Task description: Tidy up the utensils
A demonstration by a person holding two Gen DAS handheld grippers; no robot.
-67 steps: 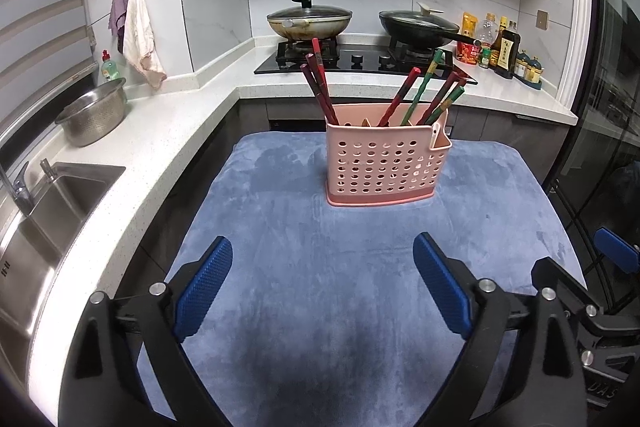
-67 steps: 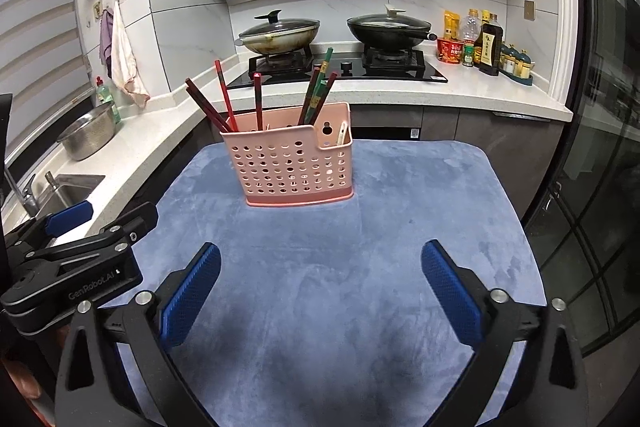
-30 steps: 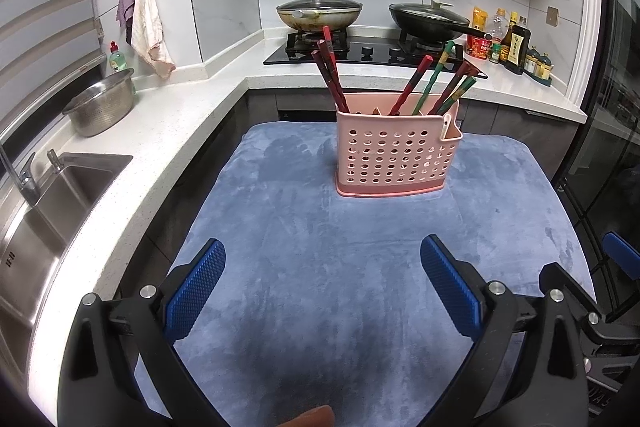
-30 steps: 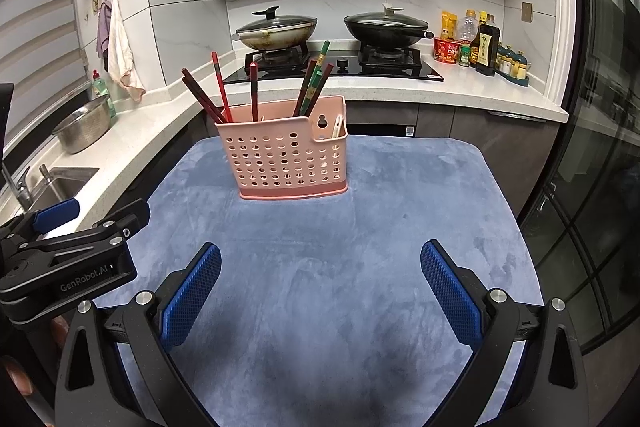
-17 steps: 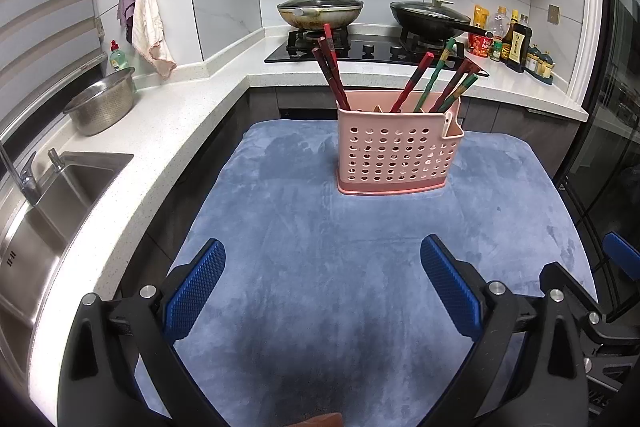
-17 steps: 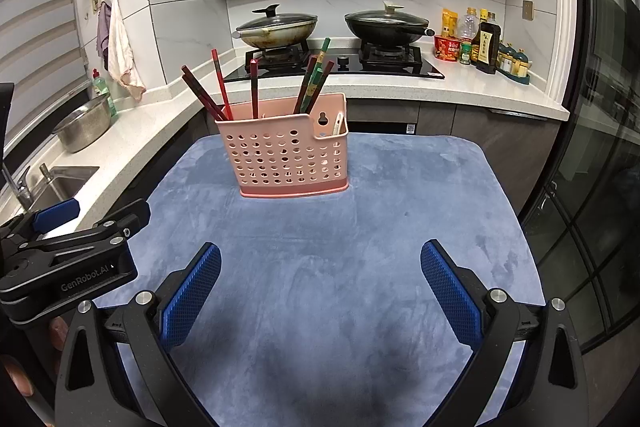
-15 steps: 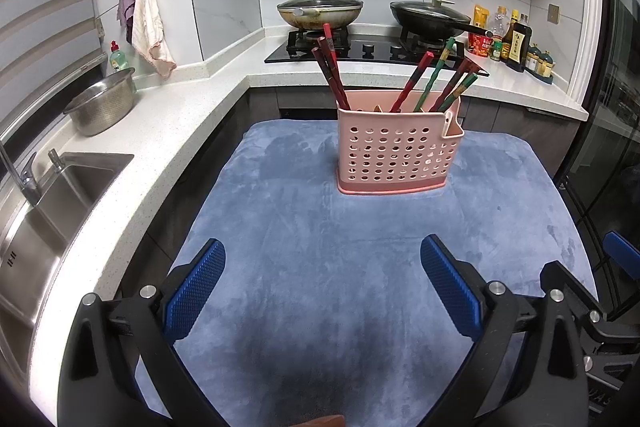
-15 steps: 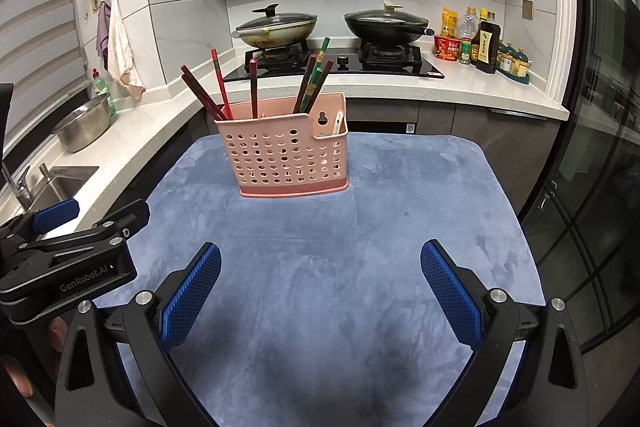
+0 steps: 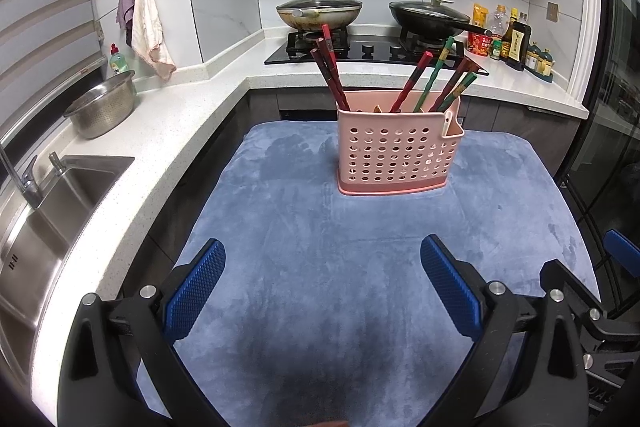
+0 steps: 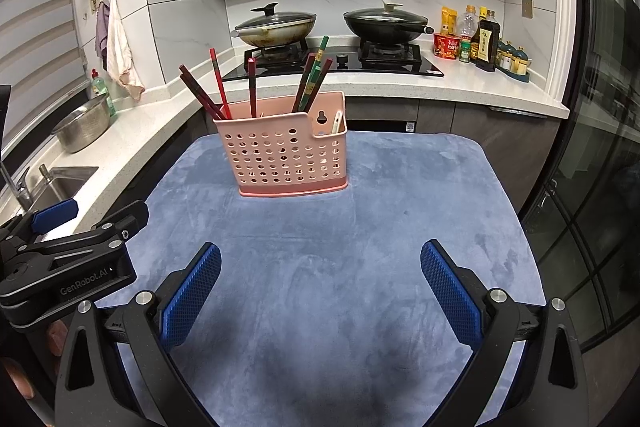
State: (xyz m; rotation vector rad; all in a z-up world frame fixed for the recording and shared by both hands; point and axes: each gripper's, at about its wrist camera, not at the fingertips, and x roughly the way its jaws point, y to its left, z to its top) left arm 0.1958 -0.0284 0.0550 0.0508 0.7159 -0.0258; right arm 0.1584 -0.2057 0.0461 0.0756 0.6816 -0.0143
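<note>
A pink perforated plastic utensil basket is seen upright on a blue-grey plush mat, toward its far edge. Red and green chopsticks are leaned inside the basket. Nearer than the basket, the left gripper and the right gripper are held wide open, nothing gripped, above the mat.
</note>
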